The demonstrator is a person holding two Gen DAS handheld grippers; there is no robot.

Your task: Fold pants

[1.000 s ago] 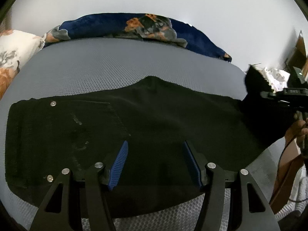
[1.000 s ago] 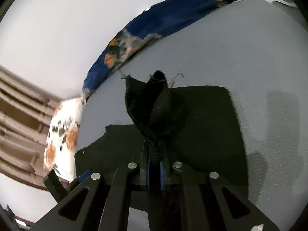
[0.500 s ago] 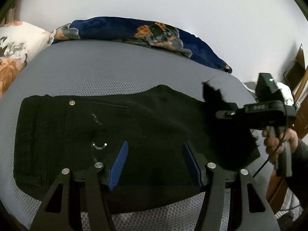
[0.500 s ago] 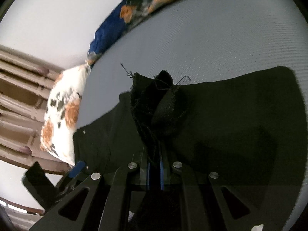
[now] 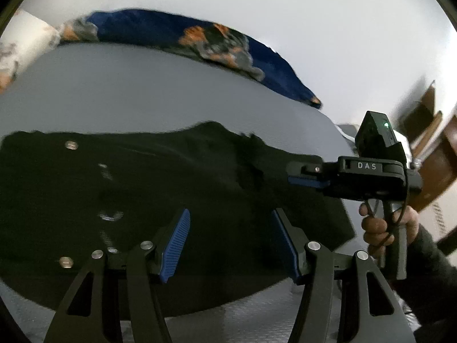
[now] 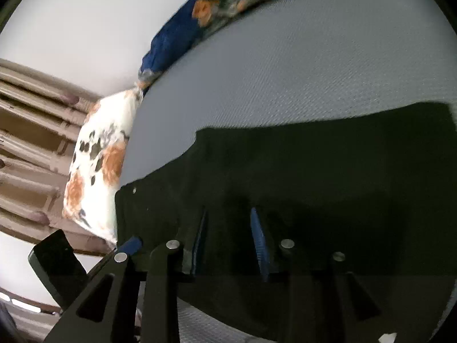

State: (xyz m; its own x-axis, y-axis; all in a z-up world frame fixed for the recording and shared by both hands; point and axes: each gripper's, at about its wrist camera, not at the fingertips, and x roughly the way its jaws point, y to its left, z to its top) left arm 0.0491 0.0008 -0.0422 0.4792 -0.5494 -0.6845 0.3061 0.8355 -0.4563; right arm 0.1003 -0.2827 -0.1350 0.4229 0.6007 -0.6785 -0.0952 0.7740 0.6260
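Observation:
Black pants [image 5: 142, 185] lie spread on the grey mattress [image 5: 142, 85], waist with metal rivets to the left, the leg end folded back over them. My left gripper [image 5: 230, 220] hovers low over the middle of the pants, open, nothing between its blue pads. My right gripper [image 5: 288, 174] reaches in from the right just above the folded leg end [image 5: 251, 157]. In the right wrist view the right gripper [image 6: 228, 217] has its jaws opening over the dark cloth [image 6: 314, 171], and no fabric stands between them. The left gripper's blue pad [image 6: 132, 243] shows at lower left.
A blue floral blanket [image 5: 200, 37] lies along the mattress's far edge by the white wall. A white and orange floral pillow [image 6: 97, 165] leans against a wooden slatted headboard [image 6: 28, 114]. A person's hand [image 5: 377, 225] holds the right gripper's handle; brown furniture [image 5: 434, 157] stands behind it.
The right gripper carried the bunched leg end leftward over the pants and lowered it. Its jaws have parted and the cloth has dropped flat. The left gripper stayed put, turning slightly.

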